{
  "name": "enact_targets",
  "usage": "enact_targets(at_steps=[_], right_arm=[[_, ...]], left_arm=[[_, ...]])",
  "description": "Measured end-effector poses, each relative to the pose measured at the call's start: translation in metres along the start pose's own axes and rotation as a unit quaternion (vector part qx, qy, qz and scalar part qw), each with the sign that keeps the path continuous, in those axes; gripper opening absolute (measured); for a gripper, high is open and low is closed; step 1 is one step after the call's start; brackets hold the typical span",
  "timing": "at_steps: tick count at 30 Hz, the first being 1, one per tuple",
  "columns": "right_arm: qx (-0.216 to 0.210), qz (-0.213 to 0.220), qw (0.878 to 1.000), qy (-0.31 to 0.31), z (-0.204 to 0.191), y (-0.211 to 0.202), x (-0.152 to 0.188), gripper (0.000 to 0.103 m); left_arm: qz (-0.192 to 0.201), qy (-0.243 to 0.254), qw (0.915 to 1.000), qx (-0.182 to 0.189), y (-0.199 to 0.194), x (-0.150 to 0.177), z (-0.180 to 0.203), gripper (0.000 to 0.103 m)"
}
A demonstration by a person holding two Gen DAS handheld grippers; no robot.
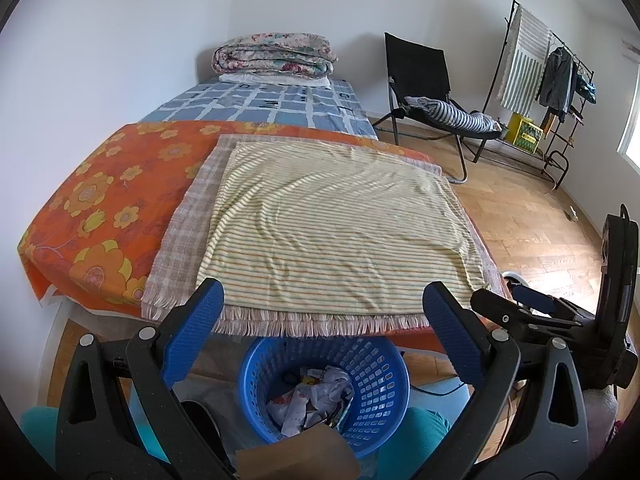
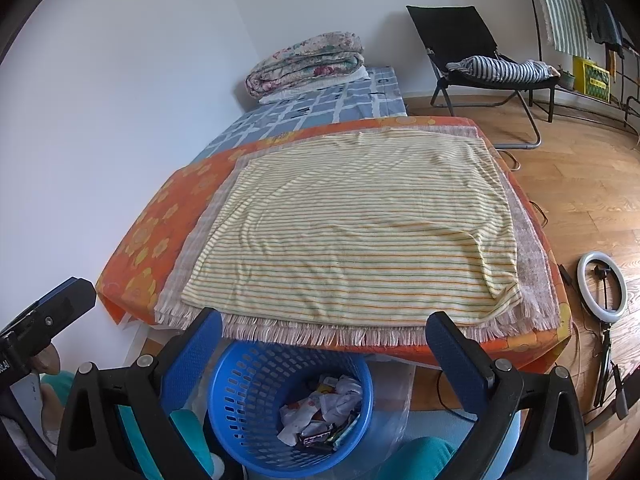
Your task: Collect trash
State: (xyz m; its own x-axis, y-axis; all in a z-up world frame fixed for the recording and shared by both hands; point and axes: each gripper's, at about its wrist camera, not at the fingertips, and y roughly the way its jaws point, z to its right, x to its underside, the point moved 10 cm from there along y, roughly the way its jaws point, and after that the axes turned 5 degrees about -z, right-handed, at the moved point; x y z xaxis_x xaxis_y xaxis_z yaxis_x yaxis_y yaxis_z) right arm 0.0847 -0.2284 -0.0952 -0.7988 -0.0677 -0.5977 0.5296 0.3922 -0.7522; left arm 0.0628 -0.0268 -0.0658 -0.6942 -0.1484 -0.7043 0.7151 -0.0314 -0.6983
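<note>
Both grippers, left gripper [image 1: 322, 324] and right gripper [image 2: 324, 356], are hovering with fingers spread wide, holding nothing, above the blue basket [image 2: 240, 400], where crumpled trash [image 2: 324, 412] is lying, beside the cloth-covered desk [image 2: 360, 232].

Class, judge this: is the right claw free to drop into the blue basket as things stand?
Probably yes. The right claw is open and empty above the blue basket; only the blanket fringe hangs near the rim.
</note>
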Motion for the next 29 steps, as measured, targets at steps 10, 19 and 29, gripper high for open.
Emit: enact_targets(at_steps=[10, 19, 29], right_arm=[[-0.001, -0.003, 1.0, 0.004, 0.0, 0.001, 0.002, 0.103], [-0.005, -0.011, 1.0, 0.012, 0.001, 0.007, 0.007, 0.103], [-0.007, -0.021, 0.999, 0.027, 0.006, 0.014, 0.01, 0.103]], left_arm=[[-0.012, 0.007, 0.9999, -0.005, 0.006, 0.008, 0.0, 0.101], [-0.027, 0.003, 0.9996, -0.004, 0.014, 0.001, -0.006, 0.101], [-0.04, 0.007, 0.9991, -0.009, 0.025, 0.004, -0.006, 0.101]])
